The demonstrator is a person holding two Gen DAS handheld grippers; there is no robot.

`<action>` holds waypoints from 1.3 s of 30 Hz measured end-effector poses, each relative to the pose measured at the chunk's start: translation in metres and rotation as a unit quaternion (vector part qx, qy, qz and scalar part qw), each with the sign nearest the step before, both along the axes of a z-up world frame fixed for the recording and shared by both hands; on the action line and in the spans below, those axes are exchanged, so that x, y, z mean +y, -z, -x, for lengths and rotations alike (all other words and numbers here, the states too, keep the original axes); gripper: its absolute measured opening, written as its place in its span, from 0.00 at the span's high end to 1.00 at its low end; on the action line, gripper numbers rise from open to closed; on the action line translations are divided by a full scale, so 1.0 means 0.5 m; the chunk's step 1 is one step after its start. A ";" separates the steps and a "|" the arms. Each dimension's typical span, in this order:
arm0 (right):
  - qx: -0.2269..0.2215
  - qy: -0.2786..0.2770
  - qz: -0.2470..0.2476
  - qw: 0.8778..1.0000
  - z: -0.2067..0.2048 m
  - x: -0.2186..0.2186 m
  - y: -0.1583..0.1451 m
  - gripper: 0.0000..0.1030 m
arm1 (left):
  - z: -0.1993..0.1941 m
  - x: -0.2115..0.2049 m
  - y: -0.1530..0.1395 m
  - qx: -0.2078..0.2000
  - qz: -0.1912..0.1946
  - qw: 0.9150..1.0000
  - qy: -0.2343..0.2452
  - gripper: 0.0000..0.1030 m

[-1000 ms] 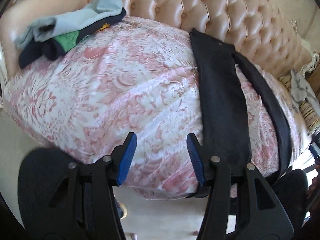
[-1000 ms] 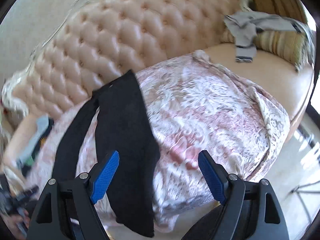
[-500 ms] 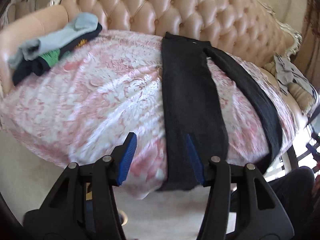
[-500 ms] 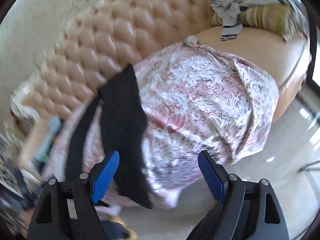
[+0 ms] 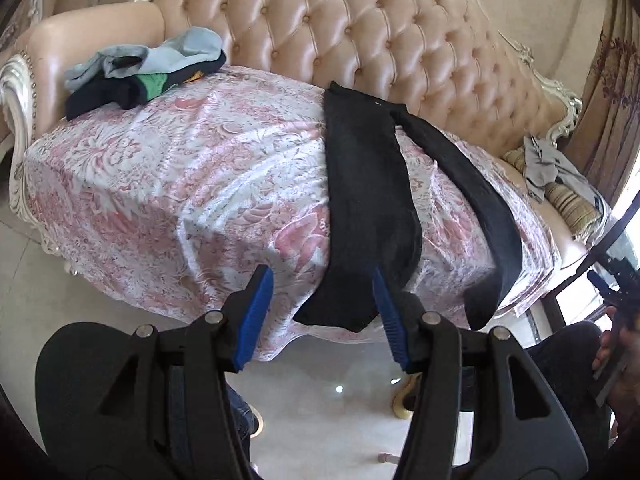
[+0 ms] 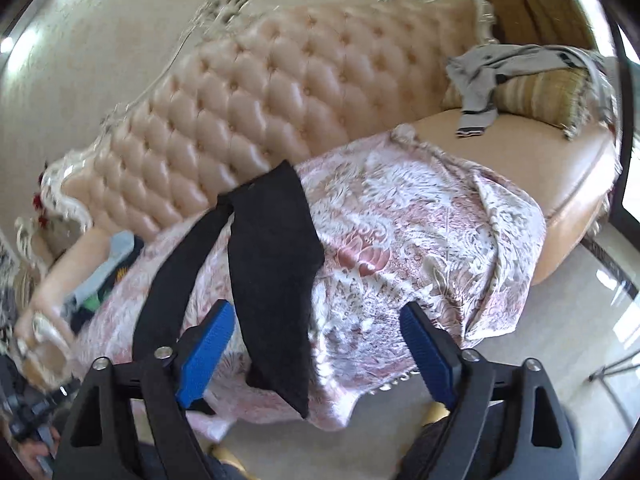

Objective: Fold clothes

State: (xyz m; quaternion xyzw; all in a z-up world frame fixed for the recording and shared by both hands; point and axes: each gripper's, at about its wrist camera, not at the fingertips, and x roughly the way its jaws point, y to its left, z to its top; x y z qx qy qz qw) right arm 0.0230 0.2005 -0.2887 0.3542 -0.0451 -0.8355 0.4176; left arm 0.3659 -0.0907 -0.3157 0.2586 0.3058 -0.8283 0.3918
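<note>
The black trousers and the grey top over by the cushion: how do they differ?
The black trousers lie spread flat, legs apart, on the pink cover, their ends hanging over its front edge. The grey top is crumpled, draped over a striped cushion on bare sofa. Both are unfolded.

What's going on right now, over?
Both grippers open, empty, right's just widened. Black trousers spread over floral cover, cuffs hanging. Nothing blocking.

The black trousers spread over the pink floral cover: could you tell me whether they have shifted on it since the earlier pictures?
No. The black trousers still run from the tufted backrest over the pink floral cover's front edge; only the cameras moved.
</note>
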 end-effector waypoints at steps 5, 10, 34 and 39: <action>0.011 -0.002 -0.059 0.998 -0.076 -0.066 0.066 0.14 | 0.025 0.005 0.015 -0.008 -0.006 1.000 0.020 0.46; 0.015 -0.038 -0.136 0.990 -0.134 -0.160 0.142 0.25 | 0.013 -0.013 0.032 -0.004 -0.031 1.000 -0.006 0.46; 0.044 -0.024 -0.219 0.974 -0.094 -0.203 0.195 0.96 | -0.006 -0.051 0.069 0.005 -0.078 0.996 -0.050 0.46; 0.109 0.000 -0.199 0.974 -0.092 -0.147 0.066 0.96 | -0.007 -0.052 0.071 0.011 -0.083 0.995 -0.051 0.46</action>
